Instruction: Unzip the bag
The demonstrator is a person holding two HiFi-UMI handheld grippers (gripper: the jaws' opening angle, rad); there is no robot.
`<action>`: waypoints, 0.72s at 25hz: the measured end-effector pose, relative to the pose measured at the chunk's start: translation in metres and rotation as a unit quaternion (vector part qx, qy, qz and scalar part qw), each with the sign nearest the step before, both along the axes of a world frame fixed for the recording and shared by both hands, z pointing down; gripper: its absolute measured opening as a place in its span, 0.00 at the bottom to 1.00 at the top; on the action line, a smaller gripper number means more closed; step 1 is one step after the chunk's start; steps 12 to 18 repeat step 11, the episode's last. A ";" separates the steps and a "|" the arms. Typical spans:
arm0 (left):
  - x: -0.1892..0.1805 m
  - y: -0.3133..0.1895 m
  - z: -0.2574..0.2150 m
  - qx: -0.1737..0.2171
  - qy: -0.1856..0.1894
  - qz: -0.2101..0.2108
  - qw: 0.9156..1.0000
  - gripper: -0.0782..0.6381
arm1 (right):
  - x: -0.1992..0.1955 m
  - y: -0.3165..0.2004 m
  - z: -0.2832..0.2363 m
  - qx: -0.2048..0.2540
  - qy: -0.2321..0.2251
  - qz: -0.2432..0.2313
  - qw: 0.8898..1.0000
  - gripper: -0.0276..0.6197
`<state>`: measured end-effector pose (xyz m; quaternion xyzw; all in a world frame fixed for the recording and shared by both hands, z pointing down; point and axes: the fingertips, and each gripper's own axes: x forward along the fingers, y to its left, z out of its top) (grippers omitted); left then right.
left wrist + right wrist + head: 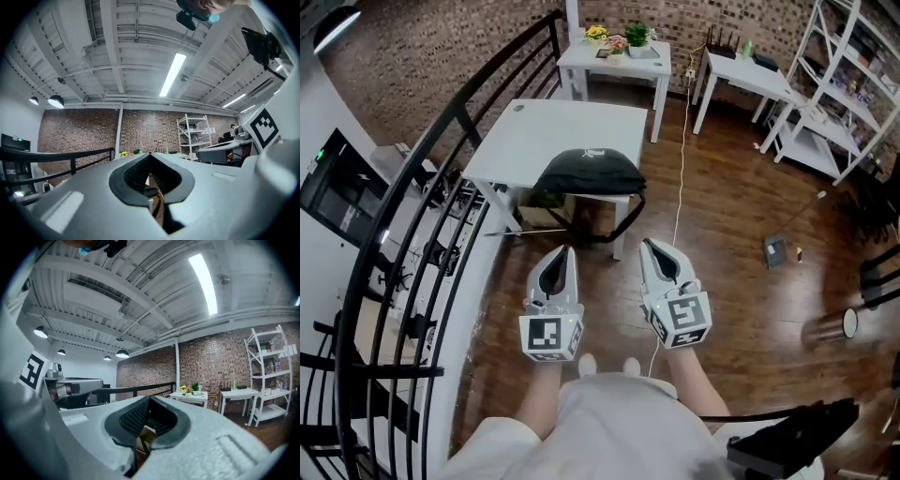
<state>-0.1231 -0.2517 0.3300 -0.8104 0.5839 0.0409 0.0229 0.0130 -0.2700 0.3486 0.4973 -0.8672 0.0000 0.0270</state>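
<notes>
A black bag (588, 172) lies on the near edge of a white table (553, 136) in the head view, its strap (619, 225) hanging down over the front. Both grippers are held up level in front of me, well short of the table. My left gripper (565, 251) is shut with nothing between its jaws, and so is my right gripper (649, 246). In the left gripper view the closed left gripper (150, 156) points at the brick wall. In the right gripper view the right gripper (149, 400) does the same. The bag's zip does not show.
A black metal railing (422, 234) curves along the left. Beyond the table stands a small white table with potted plants (617, 39), another white table (746, 73) and white shelving (839, 84). A cable (681, 159) runs across the wooden floor. A dark case (792, 441) sits at my lower right.
</notes>
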 end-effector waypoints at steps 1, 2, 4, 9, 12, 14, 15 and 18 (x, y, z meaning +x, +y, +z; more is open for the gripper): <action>-0.005 0.003 0.004 0.000 0.000 -0.001 1.000 0.13 | -0.003 0.003 0.002 0.002 0.003 0.001 1.000 0.03; -0.008 0.005 0.008 0.000 0.001 -0.002 1.000 0.13 | -0.005 0.005 0.005 0.003 0.005 0.003 1.000 0.03; -0.008 0.005 0.013 0.000 0.001 -0.003 1.000 0.13 | -0.002 0.005 0.008 0.005 0.006 0.008 1.000 0.03; 0.004 -0.020 0.000 -0.011 -0.004 0.000 1.000 0.13 | 0.012 -0.019 -0.006 -0.005 0.008 0.016 1.000 0.03; 0.003 -0.031 -0.009 -0.017 -0.006 0.000 1.000 0.13 | 0.012 -0.030 -0.013 -0.012 0.009 0.017 1.000 0.03; 0.003 -0.031 -0.009 -0.017 -0.006 0.000 1.000 0.13 | 0.012 -0.030 -0.013 -0.012 0.009 0.017 1.000 0.03; 0.003 -0.031 -0.009 -0.017 -0.006 0.000 1.000 0.13 | 0.012 -0.030 -0.013 -0.012 0.009 0.017 1.000 0.03; 0.003 -0.031 -0.009 -0.017 -0.006 0.000 1.000 0.13 | 0.012 -0.030 -0.013 -0.012 0.009 0.017 1.000 0.03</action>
